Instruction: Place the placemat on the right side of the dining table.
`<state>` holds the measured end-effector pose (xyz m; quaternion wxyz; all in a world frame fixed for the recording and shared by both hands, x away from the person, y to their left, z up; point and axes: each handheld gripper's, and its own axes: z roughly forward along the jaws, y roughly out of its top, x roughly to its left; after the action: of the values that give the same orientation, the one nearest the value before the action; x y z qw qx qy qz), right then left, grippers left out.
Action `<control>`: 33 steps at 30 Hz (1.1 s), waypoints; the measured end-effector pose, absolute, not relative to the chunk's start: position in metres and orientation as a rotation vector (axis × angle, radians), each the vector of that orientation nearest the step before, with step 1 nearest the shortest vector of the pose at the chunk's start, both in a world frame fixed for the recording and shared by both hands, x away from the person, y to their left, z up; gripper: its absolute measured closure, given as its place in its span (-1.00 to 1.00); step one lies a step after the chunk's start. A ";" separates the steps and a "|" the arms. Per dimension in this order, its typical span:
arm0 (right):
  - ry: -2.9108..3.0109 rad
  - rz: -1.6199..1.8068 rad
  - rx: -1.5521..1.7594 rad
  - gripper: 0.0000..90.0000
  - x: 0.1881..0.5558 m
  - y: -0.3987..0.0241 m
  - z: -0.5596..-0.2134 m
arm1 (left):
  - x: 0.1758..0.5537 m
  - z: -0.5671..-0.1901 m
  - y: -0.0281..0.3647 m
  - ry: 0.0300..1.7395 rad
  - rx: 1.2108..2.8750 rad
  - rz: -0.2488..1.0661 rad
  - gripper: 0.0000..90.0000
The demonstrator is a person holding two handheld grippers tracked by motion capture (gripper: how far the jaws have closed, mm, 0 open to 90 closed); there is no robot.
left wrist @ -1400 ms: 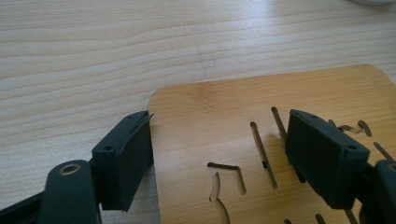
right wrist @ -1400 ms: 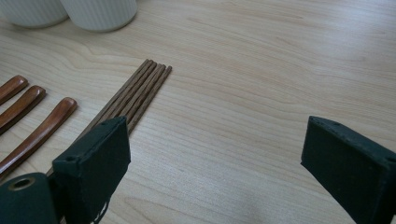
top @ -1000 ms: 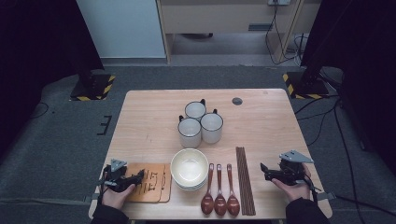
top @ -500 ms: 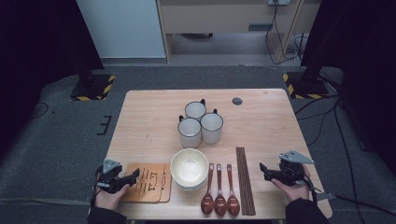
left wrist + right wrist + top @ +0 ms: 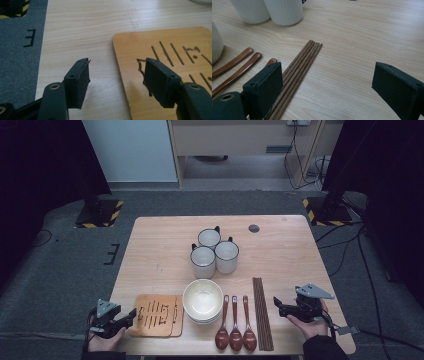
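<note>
Two stacked wooden coasters (image 5: 157,315) with cut-out slots lie at the near left of the table. My left gripper (image 5: 131,315) is level at their left edge. In the left gripper view its jaws (image 5: 117,80) have just been closing. They stand apart, one pad over the bare table and one over the coaster (image 5: 170,62); nothing is gripped. My right gripper (image 5: 277,305) rests open at the near right, just right of the chopsticks (image 5: 262,312). In the right gripper view its wide jaws (image 5: 329,82) frame bare tabletop beside the chopsticks (image 5: 299,72).
Stacked white bowls (image 5: 202,300) sit beside the coasters, with three brown spoons (image 5: 235,330) to their right. Three white ribbed mugs (image 5: 215,252) cluster mid-table. A small dark disc (image 5: 254,228) lies near the far edge. The table (image 5: 160,250) drops to grey floor on all sides.
The left hand has drawn its gripper back to the left, from over the coasters to their left edge at the table's near left corner. The right gripper has stayed put.
</note>
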<state>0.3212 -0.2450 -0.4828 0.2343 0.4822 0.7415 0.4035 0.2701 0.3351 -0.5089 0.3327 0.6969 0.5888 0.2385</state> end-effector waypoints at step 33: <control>2.091 1.184 1.253 -0.78 0.283 -0.195 -0.476 | 0.268 -0.520 0.338 1.548 1.888 0.637 -0.13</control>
<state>0.2829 -0.1950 -0.4757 0.2143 0.4515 0.7536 0.4269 0.2679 0.3381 -0.5196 0.3040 0.7129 0.5844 0.2406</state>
